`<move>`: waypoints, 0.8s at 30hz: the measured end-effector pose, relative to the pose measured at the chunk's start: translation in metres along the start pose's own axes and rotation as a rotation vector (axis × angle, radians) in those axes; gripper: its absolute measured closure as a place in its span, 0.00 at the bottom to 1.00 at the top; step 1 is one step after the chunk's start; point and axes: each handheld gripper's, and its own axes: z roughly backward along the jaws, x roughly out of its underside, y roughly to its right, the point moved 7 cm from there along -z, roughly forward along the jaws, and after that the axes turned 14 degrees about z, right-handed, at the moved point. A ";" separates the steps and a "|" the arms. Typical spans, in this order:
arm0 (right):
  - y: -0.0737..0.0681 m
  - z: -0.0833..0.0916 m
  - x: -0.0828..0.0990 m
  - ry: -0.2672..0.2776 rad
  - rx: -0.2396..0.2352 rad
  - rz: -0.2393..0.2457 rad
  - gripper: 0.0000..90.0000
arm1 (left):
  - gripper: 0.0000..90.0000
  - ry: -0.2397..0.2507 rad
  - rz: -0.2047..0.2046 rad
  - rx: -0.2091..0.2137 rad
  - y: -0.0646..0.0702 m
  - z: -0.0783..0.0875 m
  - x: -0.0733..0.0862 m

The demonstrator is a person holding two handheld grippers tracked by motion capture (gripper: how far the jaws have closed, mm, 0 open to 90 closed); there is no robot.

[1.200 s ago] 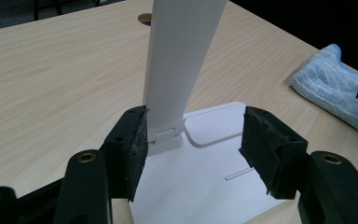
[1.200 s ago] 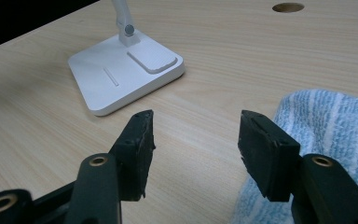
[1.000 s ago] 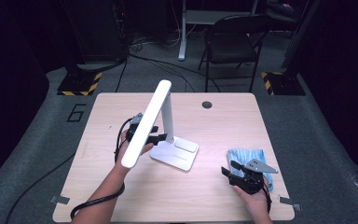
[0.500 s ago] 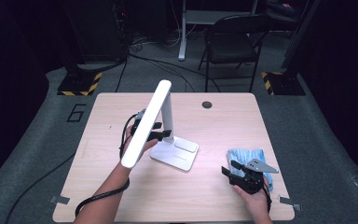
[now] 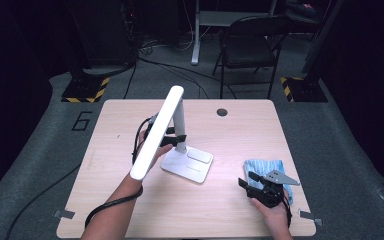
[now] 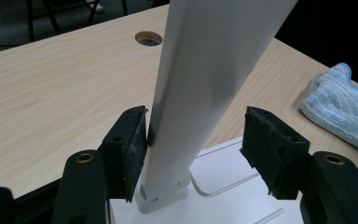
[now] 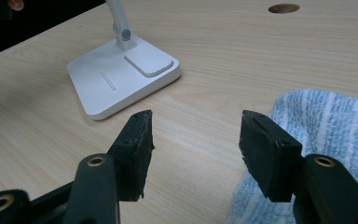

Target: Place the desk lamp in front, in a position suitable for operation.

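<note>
**Fingers Around the Lamp Post**

The left gripper (image 6: 193,140) has its fingers (image 6: 130,144) apart around the white lamp (image 5: 180,135) post; one finger touches it, the other does not. They just closed a little. The lamp stands mid-desk (image 5: 230,210). The right gripper (image 7: 196,144) rests with fingers apart beside a blue cloth (image 7: 326,121).

A light wooden table (image 5: 130,210) carries a white desk lamp (image 5: 187,165) and a blue cloth (image 5: 262,166).
</note>
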 end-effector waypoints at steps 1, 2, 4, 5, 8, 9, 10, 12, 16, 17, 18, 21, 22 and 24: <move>0.000 0.000 0.000 0.001 0.000 0.002 0.49 | 0.45 -0.001 -0.009 -0.002 0.000 -0.001 -0.002; 0.001 0.000 0.000 0.001 0.002 0.004 0.49 | 0.45 -0.001 -0.009 -0.002 0.000 -0.001 -0.002; 0.000 0.000 0.000 -0.004 0.000 -0.004 0.49 | 0.45 -0.009 -0.012 -0.005 0.001 -0.003 -0.003; 0.000 0.000 0.000 -0.003 0.000 -0.003 0.49 | 0.45 -0.005 -0.019 -0.007 0.001 -0.004 -0.004; 0.000 0.000 0.000 -0.001 0.001 -0.006 0.49 | 0.46 -0.007 -0.020 -0.013 0.002 -0.005 -0.004; 0.000 0.000 0.000 -0.001 0.001 -0.005 0.48 | 0.46 -0.009 -0.028 -0.019 0.002 -0.004 -0.004; 0.000 0.000 0.000 -0.001 0.001 -0.006 0.48 | 0.46 -0.007 -0.029 -0.018 0.002 -0.004 -0.003; 0.000 0.000 0.000 0.000 0.001 -0.007 0.48 | 0.45 -0.009 -0.029 -0.010 0.003 -0.003 -0.003; 0.000 -0.001 0.000 0.002 -0.004 -0.008 0.48 | 0.46 -0.008 -0.025 0.006 0.004 -0.002 -0.001; 0.000 -0.001 0.000 0.003 -0.005 -0.006 0.48 | 0.46 -0.005 -0.024 0.013 0.004 -0.002 -0.001; 0.000 -0.001 0.000 0.003 -0.004 -0.007 0.48 | 0.46 -0.005 -0.024 0.021 0.004 -0.002 -0.001; 0.000 -0.002 0.000 0.003 -0.006 -0.009 0.47 | 0.49 -0.005 -0.025 0.028 0.002 -0.004 -0.004; 0.000 -0.002 0.000 0.000 -0.004 -0.008 0.47 | 0.49 -0.003 -0.024 0.030 0.003 -0.004 -0.005; 0.000 -0.001 0.000 -0.003 -0.005 -0.017 0.47 | 0.49 -0.003 -0.030 0.028 0.004 -0.005 -0.007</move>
